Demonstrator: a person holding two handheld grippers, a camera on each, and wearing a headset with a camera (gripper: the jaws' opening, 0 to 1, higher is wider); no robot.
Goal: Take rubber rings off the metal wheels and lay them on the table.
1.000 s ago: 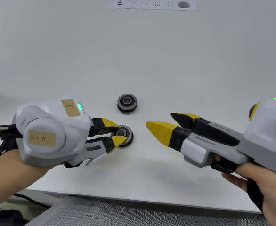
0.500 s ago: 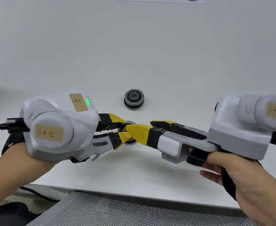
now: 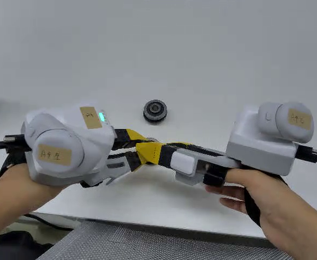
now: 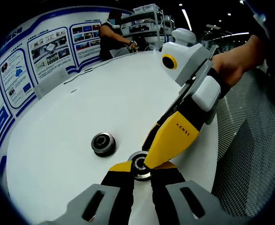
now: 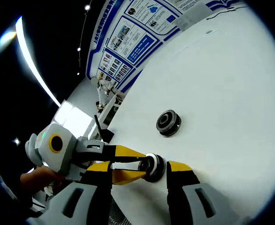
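Your left gripper (image 3: 132, 148) keeps the near wheel (image 4: 138, 164) pinched over the table (image 3: 229, 81). New bit: your right gripper (image 5: 152, 172) has swung in, jaws either side of that wheel. Can't tell if they're biting its rubber ring (image 5: 161, 164) yet. Peel's about to start, I reckon. The second wheel (image 3: 155, 110) waits beyond it.

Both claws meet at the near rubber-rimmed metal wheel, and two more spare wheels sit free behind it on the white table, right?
Not two: the head view shows one spare black-rimmed metal wheel behind. The left claw and right claw do meet at the near wheel on the white table.
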